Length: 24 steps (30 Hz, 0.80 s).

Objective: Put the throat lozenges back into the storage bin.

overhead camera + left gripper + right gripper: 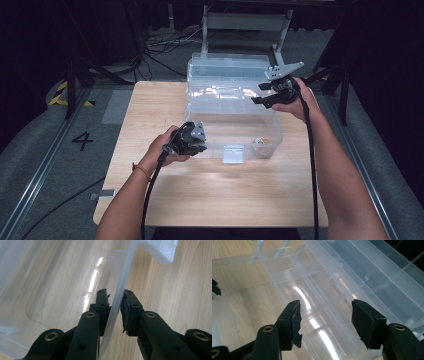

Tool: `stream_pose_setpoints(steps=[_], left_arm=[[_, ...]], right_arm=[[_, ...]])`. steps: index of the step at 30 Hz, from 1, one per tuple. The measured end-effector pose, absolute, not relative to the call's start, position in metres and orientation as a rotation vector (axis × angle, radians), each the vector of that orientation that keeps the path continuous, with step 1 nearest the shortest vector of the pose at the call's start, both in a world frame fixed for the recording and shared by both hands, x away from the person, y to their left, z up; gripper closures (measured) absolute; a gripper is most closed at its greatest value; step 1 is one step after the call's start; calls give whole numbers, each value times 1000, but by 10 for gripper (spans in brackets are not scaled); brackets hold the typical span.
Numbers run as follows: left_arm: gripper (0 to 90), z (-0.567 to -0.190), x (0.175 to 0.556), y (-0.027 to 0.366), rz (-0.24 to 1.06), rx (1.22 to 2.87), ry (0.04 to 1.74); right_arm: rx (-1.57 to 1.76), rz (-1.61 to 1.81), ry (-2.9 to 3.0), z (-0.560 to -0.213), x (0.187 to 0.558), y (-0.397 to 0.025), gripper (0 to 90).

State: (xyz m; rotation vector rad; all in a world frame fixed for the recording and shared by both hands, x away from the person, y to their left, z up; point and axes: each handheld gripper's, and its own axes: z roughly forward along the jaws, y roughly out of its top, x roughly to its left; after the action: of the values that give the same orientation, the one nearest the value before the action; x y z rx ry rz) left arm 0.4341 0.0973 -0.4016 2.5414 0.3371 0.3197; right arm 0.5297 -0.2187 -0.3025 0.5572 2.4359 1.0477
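- Left tool sits at the near-left corner of the clear plastic box, its jaws closed onto the box's front wall; in the left gripper view the thin wall edge runs straight up between the two black pads, one inside the box and one outside.
- Left of that tool, the wooden counter lies bare out to its left edge, with open room beside the person's left hand.
- Clear plastic box stands on the counter's far-middle part, its lid raised upright at the back, past the counter's far edge line; the box's front wall faces the person, with a small latch at its middle.
- Inside the box's near-right corner lies a small round thing, too small to tell.
- In front of the box, a broad bare strip of counter reaches to the near edge, between the two forearms.
- Right tool hovers at the box's upper right rim, jaws spread wide and gripping nothing; in the right gripper view the gap between the pads looks down on the clear compartmented tray.
- Right of the box, only a narrow strip of counter remains before its right edge.
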Motion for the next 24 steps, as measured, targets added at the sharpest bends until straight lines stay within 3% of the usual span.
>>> stream_pose_setpoints(steps=[24], left_arm=[[784,-399,442,107,260,2560,320]], right_arm=[[585,907,2467,-287,568,-205,451]])
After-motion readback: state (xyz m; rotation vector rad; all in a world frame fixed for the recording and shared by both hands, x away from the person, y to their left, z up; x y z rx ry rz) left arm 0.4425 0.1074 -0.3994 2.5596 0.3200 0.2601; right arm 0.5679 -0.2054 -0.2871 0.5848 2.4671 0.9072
